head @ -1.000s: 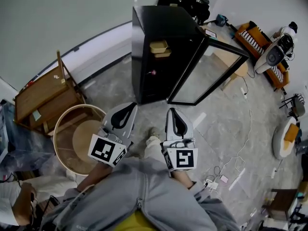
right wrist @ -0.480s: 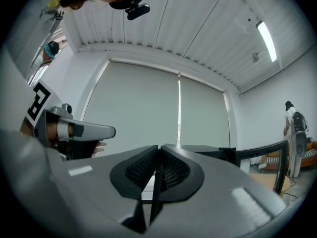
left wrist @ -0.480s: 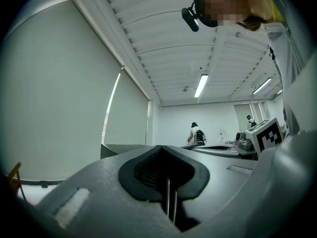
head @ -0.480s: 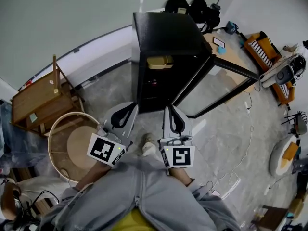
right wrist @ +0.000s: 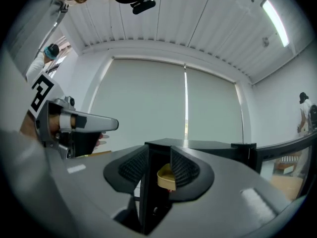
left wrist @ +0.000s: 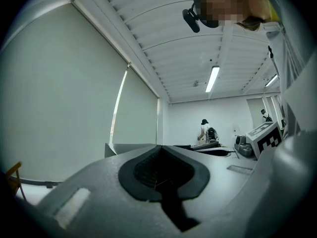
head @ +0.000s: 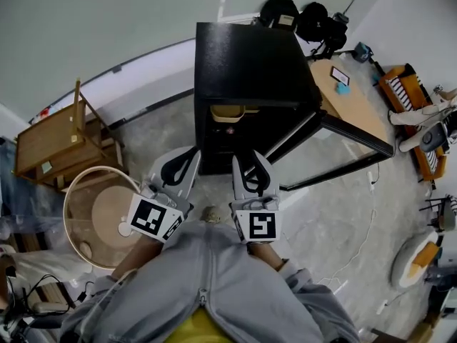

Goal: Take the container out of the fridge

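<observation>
A black fridge (head: 246, 63) stands ahead on the floor with its glass door (head: 335, 145) swung open to the right. A tan lidded container (head: 230, 111) sits on an upper shelf inside. Both grippers are held side by side just short of the fridge front. My left gripper (head: 178, 171) is shut, its pads (left wrist: 148, 170) meeting with nothing between them. My right gripper (head: 250, 171) is open and its jaws have just been opening. Nothing is between them; through the gap in the right gripper view I see the fridge edge (right wrist: 148, 182) and the container (right wrist: 166, 177) farther off.
A wooden rack (head: 61, 145) and a round wicker basket (head: 96, 213) stand at the left. A wooden table (head: 350, 95) with a phone is behind the open door. Dark bags (head: 300, 16) lie beyond the fridge. A person (left wrist: 204, 129) stands far across the room.
Both grippers have moved forward to the fridge, which now sits closer in the head view. The right gripper's jaws have parted; the left stays shut.
</observation>
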The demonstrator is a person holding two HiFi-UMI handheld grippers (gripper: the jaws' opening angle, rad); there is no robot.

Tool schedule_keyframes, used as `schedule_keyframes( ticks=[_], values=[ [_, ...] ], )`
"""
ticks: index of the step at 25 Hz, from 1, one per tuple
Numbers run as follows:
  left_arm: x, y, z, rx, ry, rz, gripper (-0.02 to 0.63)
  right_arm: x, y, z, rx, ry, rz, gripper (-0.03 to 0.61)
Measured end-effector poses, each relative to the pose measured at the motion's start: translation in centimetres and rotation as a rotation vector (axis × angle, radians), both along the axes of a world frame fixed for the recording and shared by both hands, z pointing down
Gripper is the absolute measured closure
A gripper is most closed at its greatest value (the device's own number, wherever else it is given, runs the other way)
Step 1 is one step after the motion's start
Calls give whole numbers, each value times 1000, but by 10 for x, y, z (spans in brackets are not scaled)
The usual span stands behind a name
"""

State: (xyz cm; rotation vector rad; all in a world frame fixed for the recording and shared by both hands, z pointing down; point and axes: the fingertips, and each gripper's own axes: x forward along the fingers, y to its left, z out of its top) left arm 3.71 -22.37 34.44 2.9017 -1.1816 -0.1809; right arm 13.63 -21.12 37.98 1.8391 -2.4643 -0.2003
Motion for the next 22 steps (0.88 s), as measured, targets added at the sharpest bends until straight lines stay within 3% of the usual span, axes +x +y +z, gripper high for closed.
schedule_keyframes(
  ticks=[10, 17, 22],
  values=[
    [12, -36, 14, -28, -32, -53, 609, 8, -47, 33, -65, -43, -50, 405],
    [23, -65, 25, -8, -100, 11, 610, 16, -83, 65, -140, -51, 18, 358],
    [24, -80, 41, -39, -137, 42, 609, 17, -101, 84, -172, -65, 60, 334]
  ],
)
